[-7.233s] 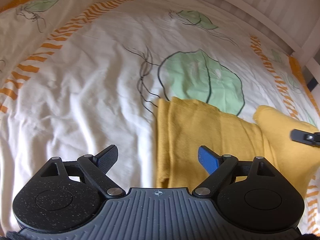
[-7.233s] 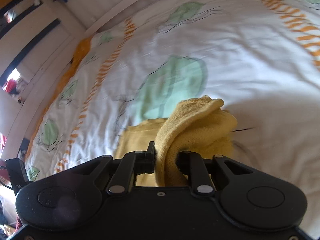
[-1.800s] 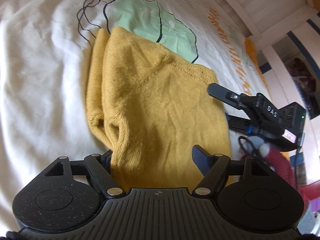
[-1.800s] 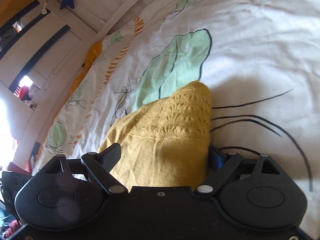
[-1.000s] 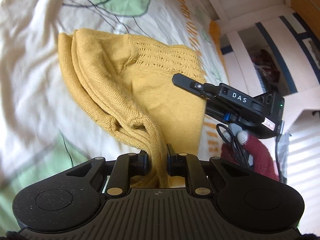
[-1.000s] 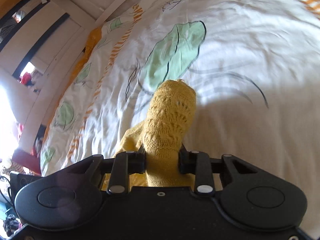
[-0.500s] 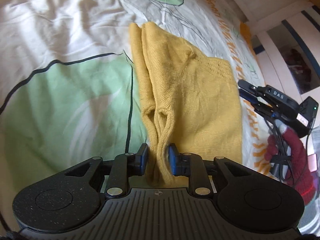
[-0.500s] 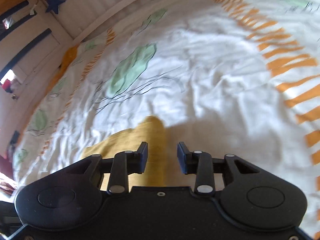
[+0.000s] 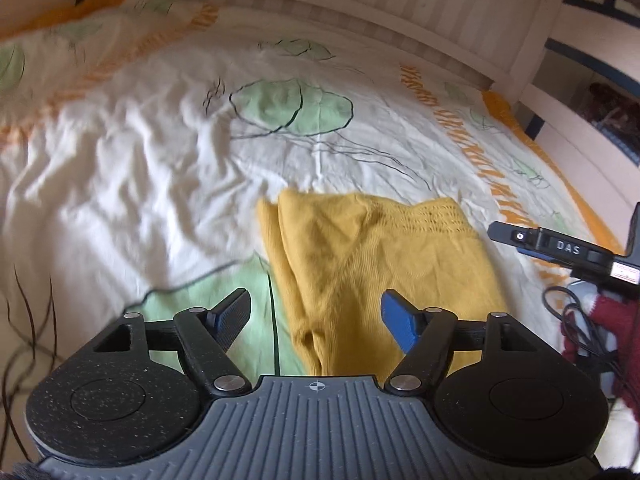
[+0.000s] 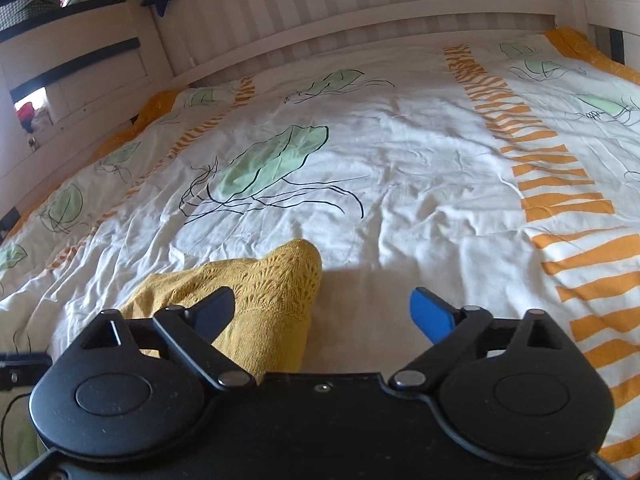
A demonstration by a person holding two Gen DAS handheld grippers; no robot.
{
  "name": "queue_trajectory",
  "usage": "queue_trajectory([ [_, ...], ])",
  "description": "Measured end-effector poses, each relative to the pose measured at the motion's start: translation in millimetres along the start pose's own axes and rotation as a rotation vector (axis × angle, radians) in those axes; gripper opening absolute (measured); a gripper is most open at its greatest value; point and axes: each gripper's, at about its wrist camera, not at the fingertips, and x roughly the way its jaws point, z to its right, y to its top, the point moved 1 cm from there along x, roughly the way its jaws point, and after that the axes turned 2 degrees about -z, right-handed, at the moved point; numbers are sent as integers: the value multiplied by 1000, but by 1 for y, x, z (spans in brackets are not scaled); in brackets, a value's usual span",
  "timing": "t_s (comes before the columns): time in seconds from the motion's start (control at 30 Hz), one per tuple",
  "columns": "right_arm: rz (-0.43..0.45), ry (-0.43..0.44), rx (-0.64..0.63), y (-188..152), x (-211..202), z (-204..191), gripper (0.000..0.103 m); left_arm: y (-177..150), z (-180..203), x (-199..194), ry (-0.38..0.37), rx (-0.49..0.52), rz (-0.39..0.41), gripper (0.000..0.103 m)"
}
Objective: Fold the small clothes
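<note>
Mustard-yellow knit, the small garment (image 9: 372,276) lies folded into a narrow bundle on the bed cover (image 9: 120,184), well in from its far edge by the slatted white bed frame (image 9: 360,20), and neither tool grips it, so the fold looks just laid down and let go. The left gripper (image 9: 316,314) hangs wide open with nothing in it, the bundle's near end directly between and beyond its spread fingers. The right gripper (image 10: 324,314), equally wide and empty, has the lacy hem (image 10: 276,276) by its left finger; next likely a final fold or smoothing.
</note>
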Motion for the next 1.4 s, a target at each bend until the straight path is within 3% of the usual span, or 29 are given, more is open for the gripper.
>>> queue_trajectory([
  [0.27, 10, -15, -42, 0, 4, -8, 103, 24, 13, 41, 91, 50, 12, 71],
  [0.43, 9, -23, -16, 3, 13, -4, 103, 35, 0, 69, 175, 15, 10, 71],
  [0.57, -24, -58, -22, 0, 26, -1, 103, 31, -19, 93, 241, -22, -42, 71],
  [0.63, -72, -111, -57, -5, 36, -1, 103, 24, -29, 100, 230, -57, -57, 78],
  [0.7, -117, -143, -78, -12, 47, 0, 102, 19, -33, 99, 223, -71, -37, 84],
  [0.87, -122, -133, -46, -15, 47, 4, 102, 19, -33, 96, 226, -71, -40, 88],
  [1.0, -95, -136, -45, -12, 39, 3, 103, 23, -29, 85, 214, -65, -44, 90],
  [1.17, -26, -174, -83, -5, 20, -5, 103, 20, -20, 58, 225, -76, -3, 103],
  [1.4, 32, -166, -52, 1, -19, -19, 103, 14, 1, 13, 176, -63, 33, 103],
])
